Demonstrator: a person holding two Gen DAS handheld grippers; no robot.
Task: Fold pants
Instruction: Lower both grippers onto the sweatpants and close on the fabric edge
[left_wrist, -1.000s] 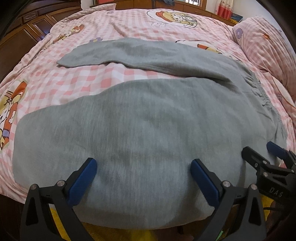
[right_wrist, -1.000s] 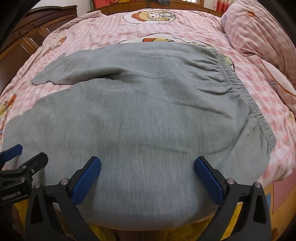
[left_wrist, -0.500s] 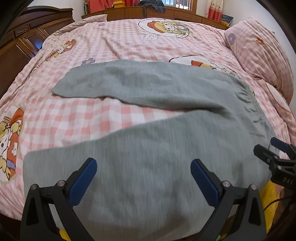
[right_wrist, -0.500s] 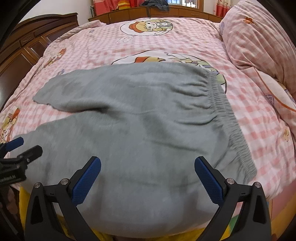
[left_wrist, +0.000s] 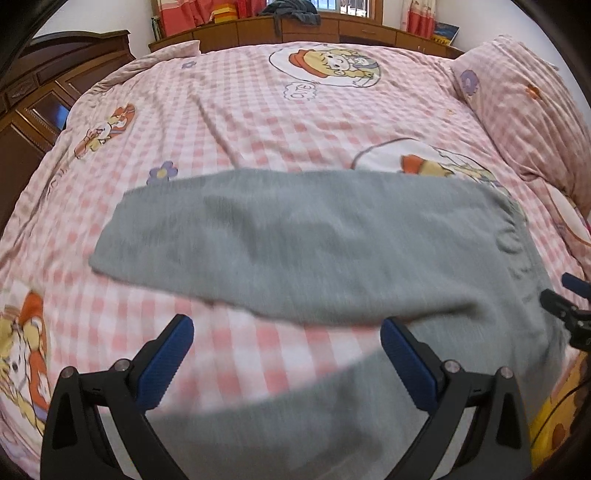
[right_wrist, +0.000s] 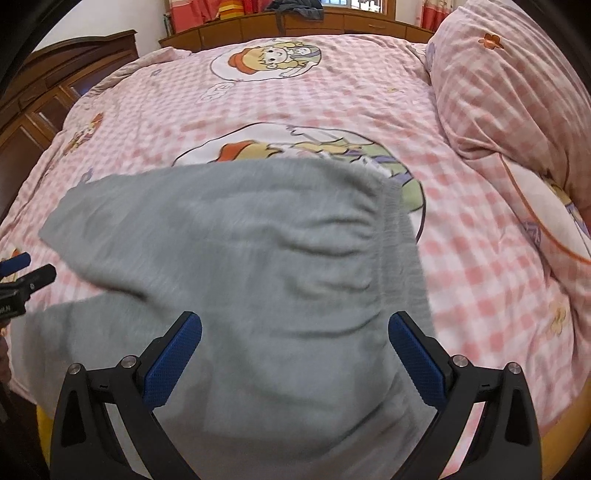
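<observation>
Where the pink checked bed (left_wrist: 258, 122) runs bare toward the wooden wardrobe (left_wrist: 33, 110) at left, spread wide and empty: left claw (left_wrist: 284, 354). Lying flat mid-bed, legs forked leftward: grey pants (left_wrist: 314, 243). Gaping above the waistband (right_wrist: 400, 236), gripping nothing, pillow (right_wrist: 509, 85) well clear rightward: right claw (right_wrist: 293, 349).
</observation>
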